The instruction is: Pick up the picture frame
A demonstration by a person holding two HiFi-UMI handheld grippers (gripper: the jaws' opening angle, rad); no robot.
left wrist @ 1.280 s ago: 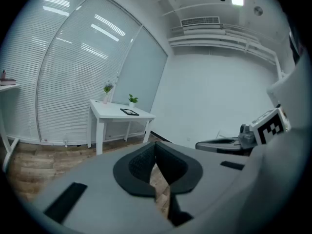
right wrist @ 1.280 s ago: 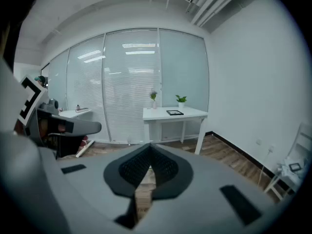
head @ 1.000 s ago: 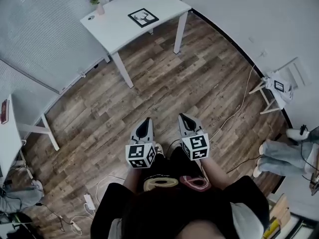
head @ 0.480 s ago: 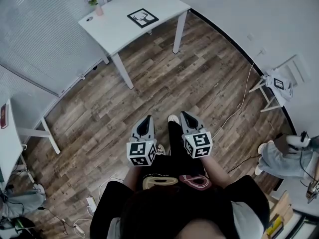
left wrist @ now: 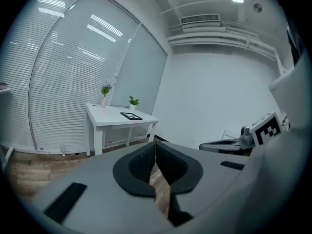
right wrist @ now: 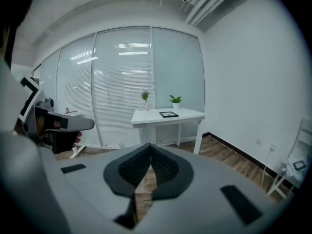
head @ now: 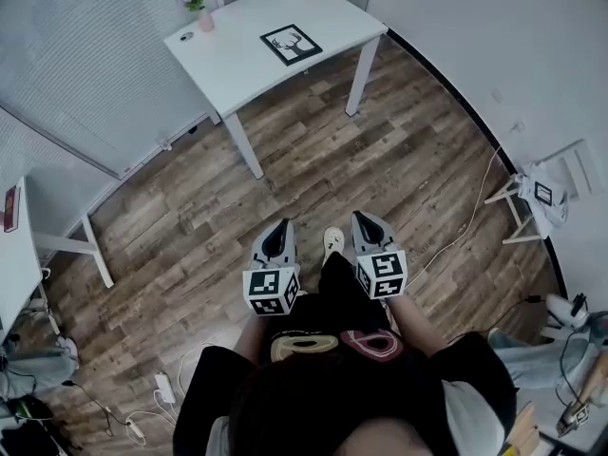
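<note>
Left gripper and right gripper are closed and empty, far from the frame lying flat on the counter. Unopened, we would just push it toward the edge

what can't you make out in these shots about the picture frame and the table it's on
Picture frame: its image is too small to read in every view.
Small round thing on the white table: too small to name, head view.
Red thing on the other table: cut off by the head view's left edge.
</note>
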